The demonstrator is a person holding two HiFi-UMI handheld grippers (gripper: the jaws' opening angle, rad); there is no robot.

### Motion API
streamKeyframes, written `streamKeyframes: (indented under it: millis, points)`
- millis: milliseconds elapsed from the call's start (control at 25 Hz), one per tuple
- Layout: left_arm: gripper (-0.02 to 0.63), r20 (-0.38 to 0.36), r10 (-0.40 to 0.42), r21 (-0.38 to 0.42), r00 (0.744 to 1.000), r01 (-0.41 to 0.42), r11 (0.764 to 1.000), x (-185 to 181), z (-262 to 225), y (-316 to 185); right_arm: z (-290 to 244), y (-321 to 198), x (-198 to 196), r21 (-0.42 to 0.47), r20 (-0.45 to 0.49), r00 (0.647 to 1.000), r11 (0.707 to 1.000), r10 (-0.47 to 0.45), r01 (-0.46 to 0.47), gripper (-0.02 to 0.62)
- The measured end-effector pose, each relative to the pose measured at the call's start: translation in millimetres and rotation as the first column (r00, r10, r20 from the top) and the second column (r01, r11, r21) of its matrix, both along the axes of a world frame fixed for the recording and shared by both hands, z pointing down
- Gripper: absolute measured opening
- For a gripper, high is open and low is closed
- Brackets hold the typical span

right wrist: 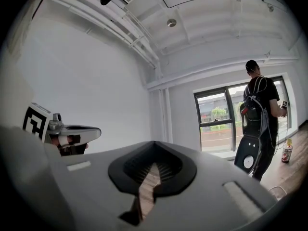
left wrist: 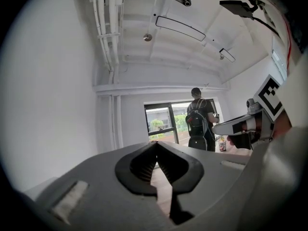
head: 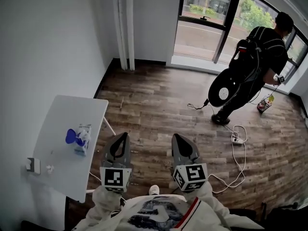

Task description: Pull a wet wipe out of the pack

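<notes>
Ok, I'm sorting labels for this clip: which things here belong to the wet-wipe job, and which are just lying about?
Job: wet wipe pack on the white table; left gripper and right gripper, both shut, empty.
Lying about: small white block on the table; power strip and bottle on the floor.

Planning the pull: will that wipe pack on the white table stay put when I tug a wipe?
Doubtful: the wipe pack looks small and soft-sided, so probably light, apt to slide or lift. It sits low on the table, so tipping seems unlikely.
</notes>
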State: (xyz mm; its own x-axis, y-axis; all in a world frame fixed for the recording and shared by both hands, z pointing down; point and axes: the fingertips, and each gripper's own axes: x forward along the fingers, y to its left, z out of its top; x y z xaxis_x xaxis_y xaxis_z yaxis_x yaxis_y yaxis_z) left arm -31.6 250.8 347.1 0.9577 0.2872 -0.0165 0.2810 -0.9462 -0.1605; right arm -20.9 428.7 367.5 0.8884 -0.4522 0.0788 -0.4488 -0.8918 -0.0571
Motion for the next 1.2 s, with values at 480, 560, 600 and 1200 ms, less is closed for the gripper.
streamKeyframes:
  millis: [480, 560, 600, 1200]
  points:
    - [0.005, 0.025, -0.1, -0.002, 0.995, 0.1, 0.995, 42.6, 8.3, -46.4, 0.9, -50.0, 63.9, -0.011, 0.018, 0.992, 0.992, -0.127, 0.127, 0.006]
    - [0.005, 0.031, -0.129, 0.003, 0.991, 0.129, 0.992, 52.8, 12.8, -54.5, 7.0, -60.4, 80.3, -0.004, 0.022, 0.988, 0.988, -0.153, 0.153, 0.005]
    - [0.005, 0.034, -0.144, 0.008, 0.989, 0.144, 0.99, 59.1, 14.9, -58.1, 10.2, -66.2, 90.3, -0.001, 0.023, 0.985, 0.985, -0.17, 0.171, 0.006]
    - [0.005, 0.072, -0.408, 0.039, 0.91, 0.406, 0.913, 177.7, 18.2, -112.4, 12.5, -147.1, 252.4, 0.017, 0.044, 0.891, 0.892, -0.451, 0.451, 0.006]
